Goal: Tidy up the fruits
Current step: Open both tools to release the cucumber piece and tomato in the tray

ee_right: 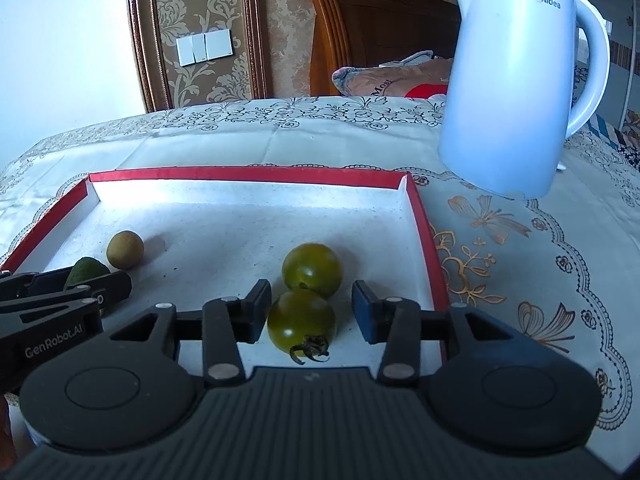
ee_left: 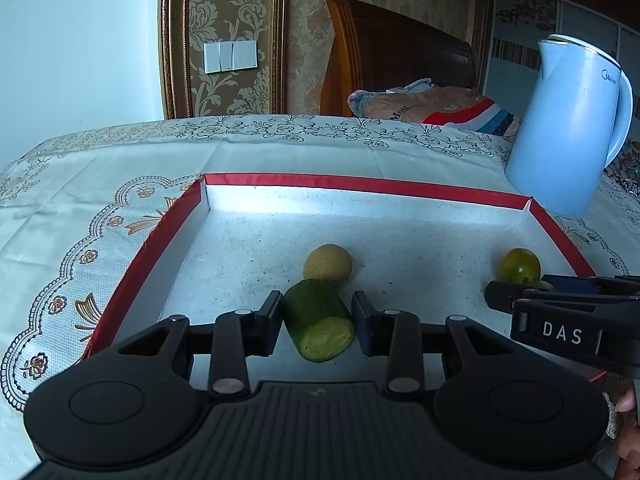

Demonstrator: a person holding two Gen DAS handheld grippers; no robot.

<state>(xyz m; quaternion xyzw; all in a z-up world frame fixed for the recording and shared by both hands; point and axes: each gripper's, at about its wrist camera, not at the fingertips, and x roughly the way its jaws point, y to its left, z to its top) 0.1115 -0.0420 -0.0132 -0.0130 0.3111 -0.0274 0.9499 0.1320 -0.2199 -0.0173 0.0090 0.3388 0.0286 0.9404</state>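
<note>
A red-rimmed box lid with a white floor holds the fruit. In the left wrist view a cut cucumber piece lies on the floor between the fingers of my left gripper, which is open around it. A small tan round fruit touches the cucumber's far end. In the right wrist view my right gripper is open around a green tomato with a stem. A second green tomato touches it from behind.
A pale blue Midea kettle stands on the embroidered tablecloth just beyond the lid's far right corner. A wooden headboard and folded bedding lie behind the table.
</note>
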